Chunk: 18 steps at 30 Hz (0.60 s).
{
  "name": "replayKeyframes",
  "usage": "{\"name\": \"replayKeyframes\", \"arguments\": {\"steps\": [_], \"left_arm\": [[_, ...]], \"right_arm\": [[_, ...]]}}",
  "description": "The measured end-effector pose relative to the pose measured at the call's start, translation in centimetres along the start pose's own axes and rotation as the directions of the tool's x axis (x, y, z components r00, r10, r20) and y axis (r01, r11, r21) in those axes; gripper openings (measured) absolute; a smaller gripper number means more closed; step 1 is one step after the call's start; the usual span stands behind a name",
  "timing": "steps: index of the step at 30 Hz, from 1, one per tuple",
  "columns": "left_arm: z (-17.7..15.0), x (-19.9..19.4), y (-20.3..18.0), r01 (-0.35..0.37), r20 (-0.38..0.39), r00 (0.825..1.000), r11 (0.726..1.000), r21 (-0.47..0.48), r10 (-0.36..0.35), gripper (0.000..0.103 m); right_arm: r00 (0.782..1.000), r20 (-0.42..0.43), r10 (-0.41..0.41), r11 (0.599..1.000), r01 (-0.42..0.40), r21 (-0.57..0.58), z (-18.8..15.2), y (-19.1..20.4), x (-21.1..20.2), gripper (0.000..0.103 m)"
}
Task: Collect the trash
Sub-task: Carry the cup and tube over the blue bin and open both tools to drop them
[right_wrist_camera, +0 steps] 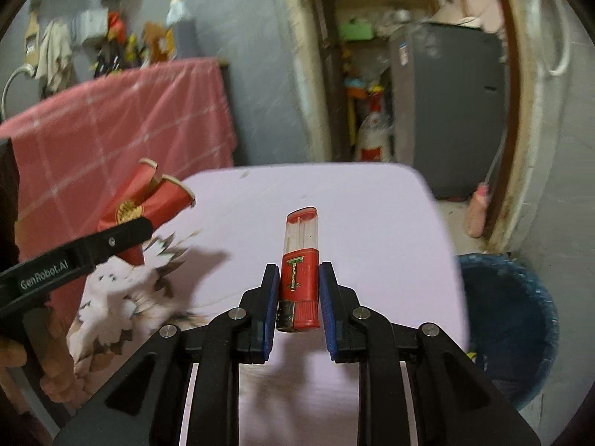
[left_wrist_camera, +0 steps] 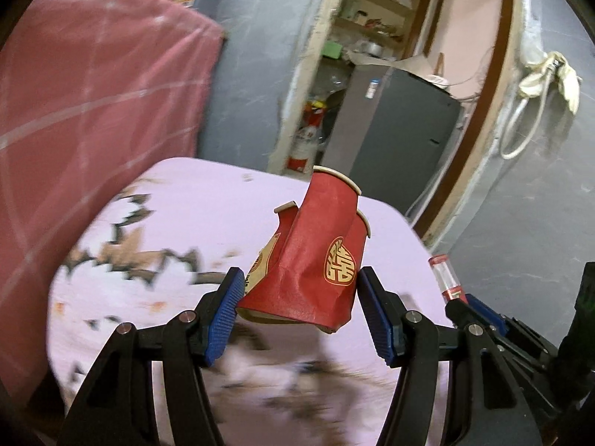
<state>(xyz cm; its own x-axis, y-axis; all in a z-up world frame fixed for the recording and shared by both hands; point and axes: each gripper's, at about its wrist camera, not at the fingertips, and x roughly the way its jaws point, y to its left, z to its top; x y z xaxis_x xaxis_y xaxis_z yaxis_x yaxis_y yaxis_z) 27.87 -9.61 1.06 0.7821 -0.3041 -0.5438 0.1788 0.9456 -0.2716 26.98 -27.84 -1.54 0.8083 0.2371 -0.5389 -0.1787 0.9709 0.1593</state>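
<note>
L: my left gripper [left_wrist_camera: 299,308] pinches crushed red cups [left_wrist_camera: 316,256], held off the table [left_wrist_camera: 193,193] | R: right gripper [right_wrist_camera: 298,297] clamps a lighter [right_wrist_camera: 300,260] by its base | both lifted, I judge, to carry to the bin [right_wrist_camera: 520,297] at right

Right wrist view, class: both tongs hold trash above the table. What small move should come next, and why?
Probably swing the right tongs, shut on the red lighter, right toward the blue bin beside the table; the left tongs and crushed red cups follow.
</note>
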Motion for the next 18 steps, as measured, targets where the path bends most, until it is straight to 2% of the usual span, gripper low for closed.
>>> {"name": "replayKeyframes", "arguments": {"steps": [9, 18], "left_arm": [[-0.8, 3.6, -9.1, 0.11, 0.018, 0.994, 0.993, 0.048, -0.111, 0.056], [-2.3, 8.3, -16.9, 0.201, -0.038, 0.98, 0.974, 0.109, -0.198, 0.056]], "right_arm": [[0.99, 0.084, -0.117, 0.989, 0.108, 0.104, -0.2, -9.5, -3.2, 0.019], [0.974, 0.084, -0.21, 0.96, 0.189, 0.206, -1.3, -17.9, -4.6, 0.019]]}}
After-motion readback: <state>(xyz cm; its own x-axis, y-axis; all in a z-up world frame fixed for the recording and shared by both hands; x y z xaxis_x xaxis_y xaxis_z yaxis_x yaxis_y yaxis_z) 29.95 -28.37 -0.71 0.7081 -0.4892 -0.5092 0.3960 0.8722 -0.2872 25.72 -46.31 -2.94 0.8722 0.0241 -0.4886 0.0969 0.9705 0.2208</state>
